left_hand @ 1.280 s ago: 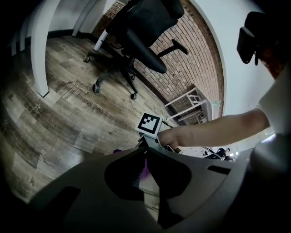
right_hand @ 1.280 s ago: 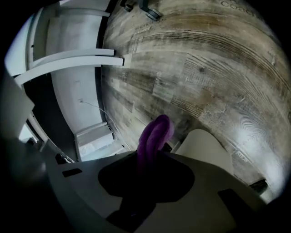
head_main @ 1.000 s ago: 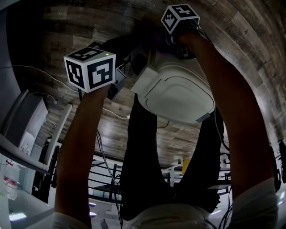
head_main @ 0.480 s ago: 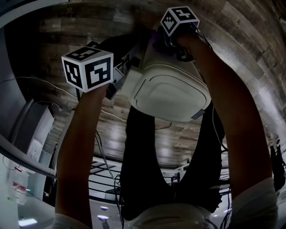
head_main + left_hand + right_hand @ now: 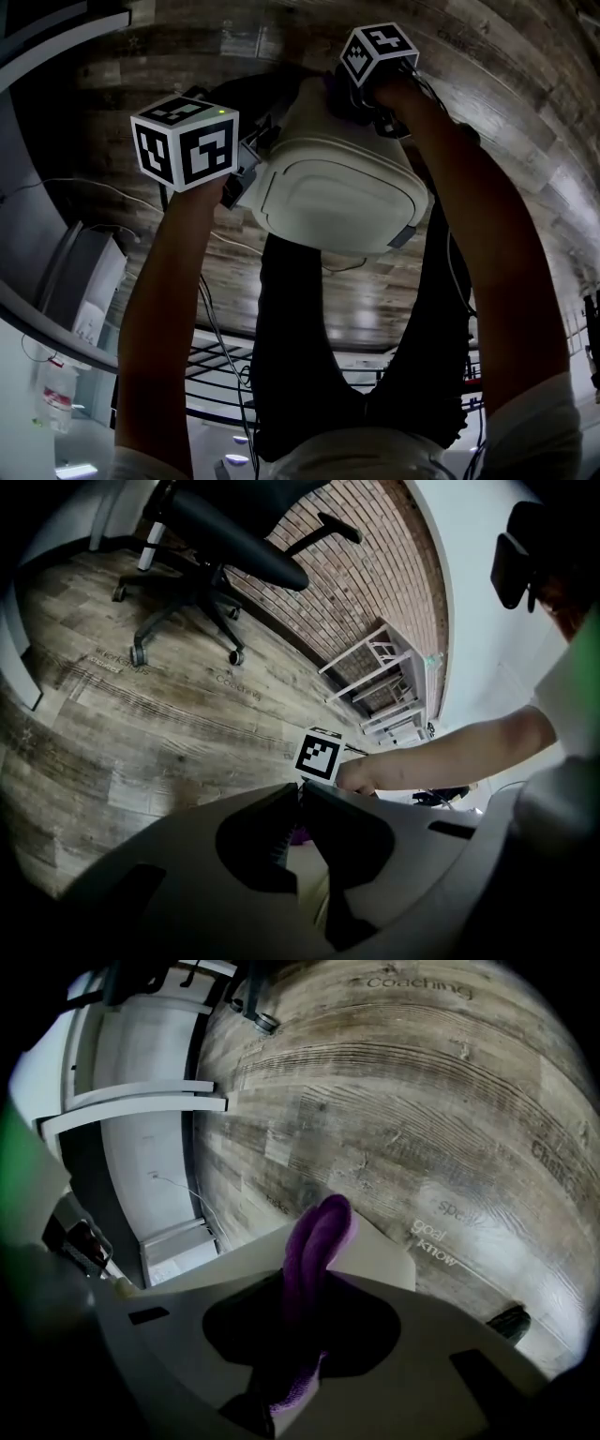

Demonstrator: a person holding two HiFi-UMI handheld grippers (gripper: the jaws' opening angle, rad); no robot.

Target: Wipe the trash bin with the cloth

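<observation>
In the head view a white trash bin (image 5: 337, 202) with a closed lid stands on the wood floor between my arms. My left gripper (image 5: 246, 176) is at the bin's left edge; in the left gripper view its jaws (image 5: 300, 791) are closed together on a white edge of the bin (image 5: 311, 878). The right gripper (image 5: 343, 92) is at the bin's far side, shut on a purple cloth (image 5: 330, 86). In the right gripper view the cloth (image 5: 317, 1246) sticks out past the jaws and lies against the bin's white surface (image 5: 380, 1258).
A black office chair (image 5: 220, 541) and white shelving (image 5: 380, 663) stand across the floor. The person's dark trouser legs (image 5: 309, 356) are right behind the bin. Cables (image 5: 220, 239) trail on the floor at left, near white furniture (image 5: 84, 272).
The bin has shifted left and turned in the head view, with both grippers staying at its edges. The right gripper still holds the cloth at the far side.
</observation>
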